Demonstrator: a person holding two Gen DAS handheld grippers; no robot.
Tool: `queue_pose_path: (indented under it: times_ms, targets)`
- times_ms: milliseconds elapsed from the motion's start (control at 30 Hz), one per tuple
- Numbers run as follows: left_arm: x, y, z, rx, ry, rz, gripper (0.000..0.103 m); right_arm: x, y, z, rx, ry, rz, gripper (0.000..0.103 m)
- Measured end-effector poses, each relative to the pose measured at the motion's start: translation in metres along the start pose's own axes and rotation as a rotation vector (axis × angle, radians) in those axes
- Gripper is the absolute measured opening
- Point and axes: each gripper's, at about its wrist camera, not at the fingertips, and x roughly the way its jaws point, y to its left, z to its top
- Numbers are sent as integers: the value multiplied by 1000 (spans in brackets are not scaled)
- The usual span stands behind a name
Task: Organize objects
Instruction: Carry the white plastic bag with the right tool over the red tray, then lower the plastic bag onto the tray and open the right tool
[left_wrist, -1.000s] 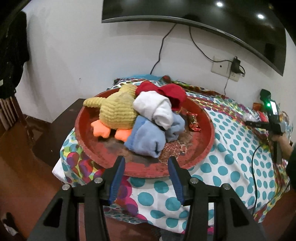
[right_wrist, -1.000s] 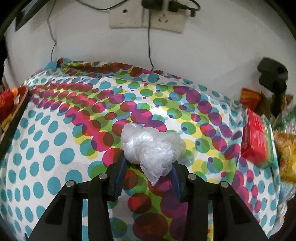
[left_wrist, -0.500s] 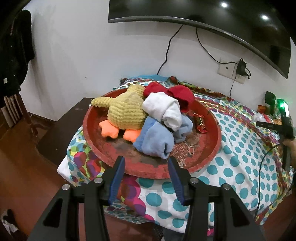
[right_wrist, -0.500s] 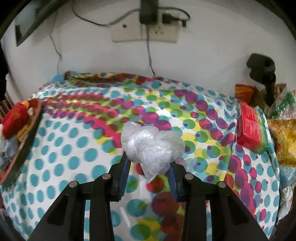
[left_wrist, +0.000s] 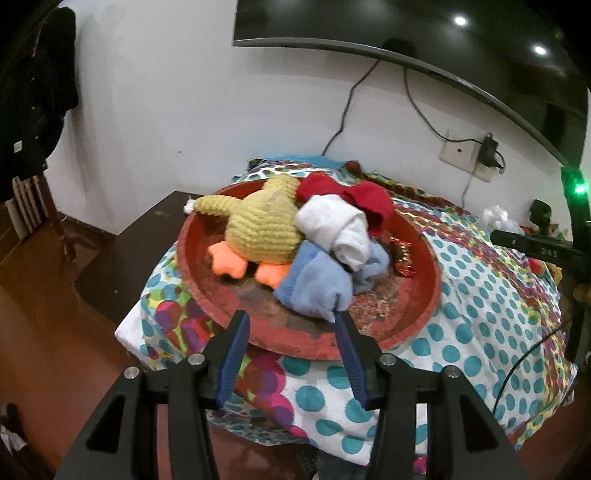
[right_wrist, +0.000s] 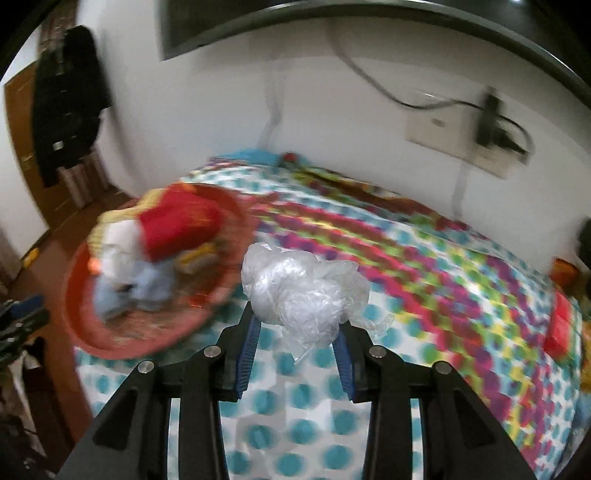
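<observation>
A round red tray sits at the left end of a dotted-cloth table. It holds a yellow plush duck, white, blue and red rolled cloths and a candy wrapper. My left gripper is open and empty, just before the tray's near rim. My right gripper is shut on a crumpled clear plastic bag, held above the cloth to the right of the tray. The bag also shows in the left wrist view.
A dark side table stands left of the tray, above a wooden floor. A wall socket with plugs and a television are on the back wall. A red box and snack packets lie at the table's right end.
My right gripper lifted the plastic bag off the cloth and swung left, so the tray came into its view. My left gripper drew back slightly and drifted left.
</observation>
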Motion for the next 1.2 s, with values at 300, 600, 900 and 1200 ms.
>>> queue_pose_path:
  times_ms: [300, 600, 900, 1200]
  targets:
    - [-2, 15, 2, -56, 1, 32, 49, -55, -56, -36, -96, 66, 63, 36]
    - [-4, 10, 3, -20, -11, 76, 49, -100, -125, -125, -122, 167, -11, 37]
    - [3, 16, 4, -62, 45, 73, 49, -87, -173, -133, -33, 264, -44, 41]
    - [5, 21, 9, -97, 82, 112, 50, -98, -134, -121, -32, 223, -120, 79]
